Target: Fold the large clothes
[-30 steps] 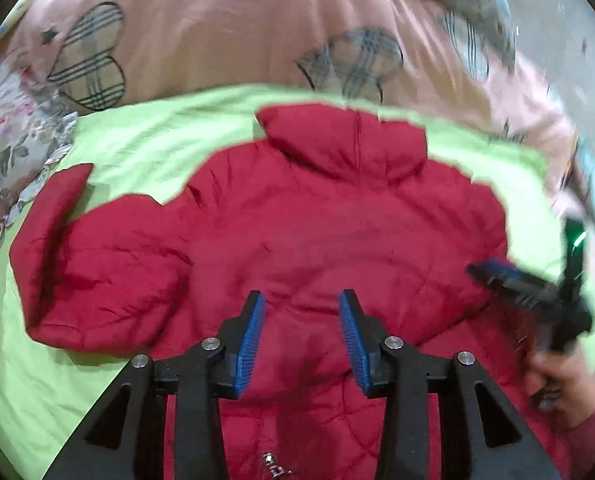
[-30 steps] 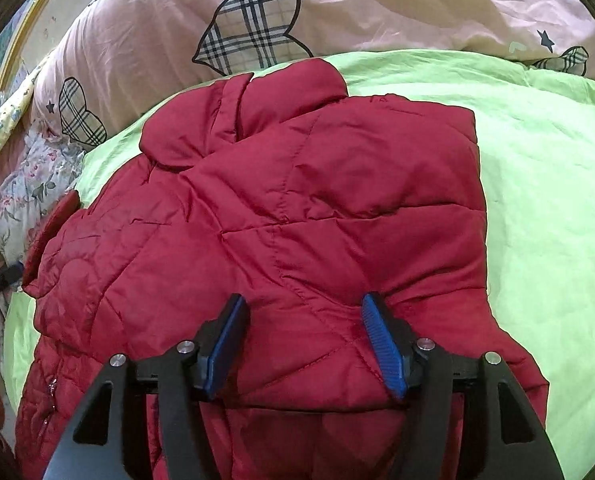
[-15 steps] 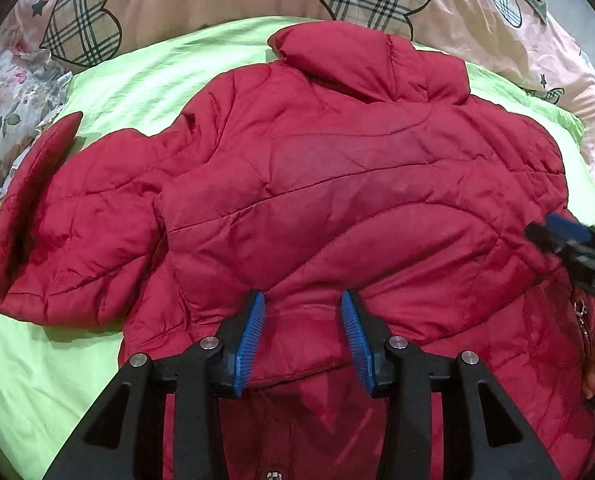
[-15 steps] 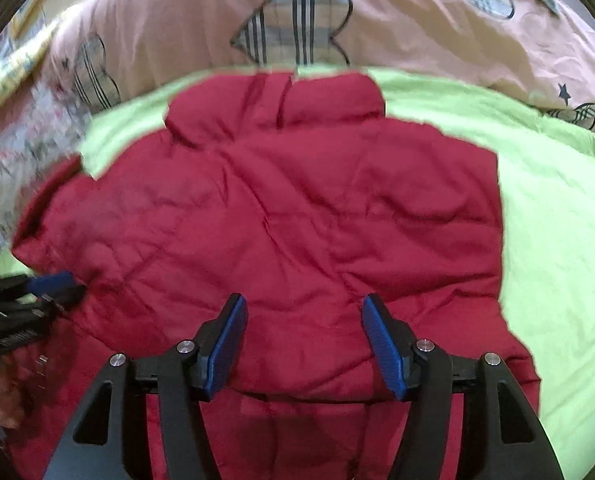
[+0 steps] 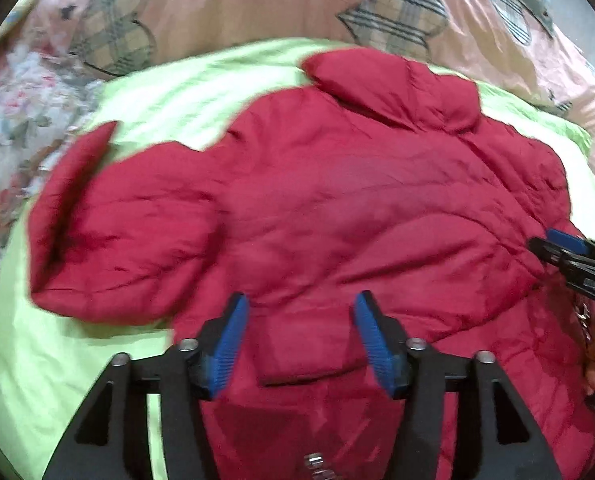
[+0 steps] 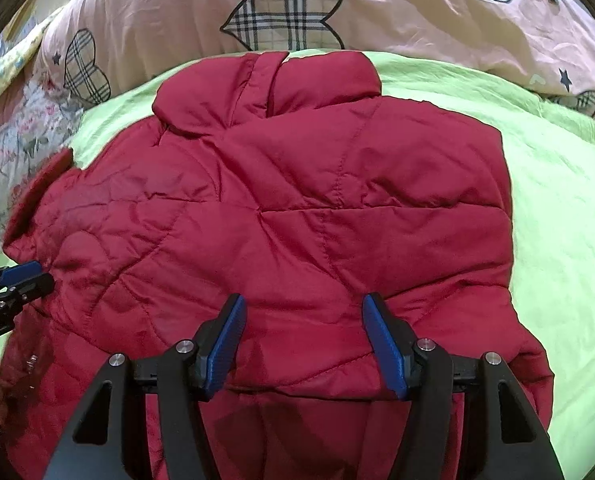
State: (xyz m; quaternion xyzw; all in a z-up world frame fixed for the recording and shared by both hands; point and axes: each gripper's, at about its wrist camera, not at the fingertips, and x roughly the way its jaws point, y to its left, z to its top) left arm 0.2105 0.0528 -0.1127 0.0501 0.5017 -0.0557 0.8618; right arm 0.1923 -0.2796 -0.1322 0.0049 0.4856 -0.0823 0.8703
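While the red jacket lies spread on the green sheet of the bed, filling the middle of both frames, the folding looks only partly done. Its right side ends in a straight folded edge in the right wrist view, and the hem seems turned up over the body near the bottom of each frame. One sleeve is flung out at the left of the left wrist view, not yet folded in. The left gripper hangs over the hem, its fingers opening with nothing pinched between them. The right gripper holds its fingers about half apart, gripping nothing.
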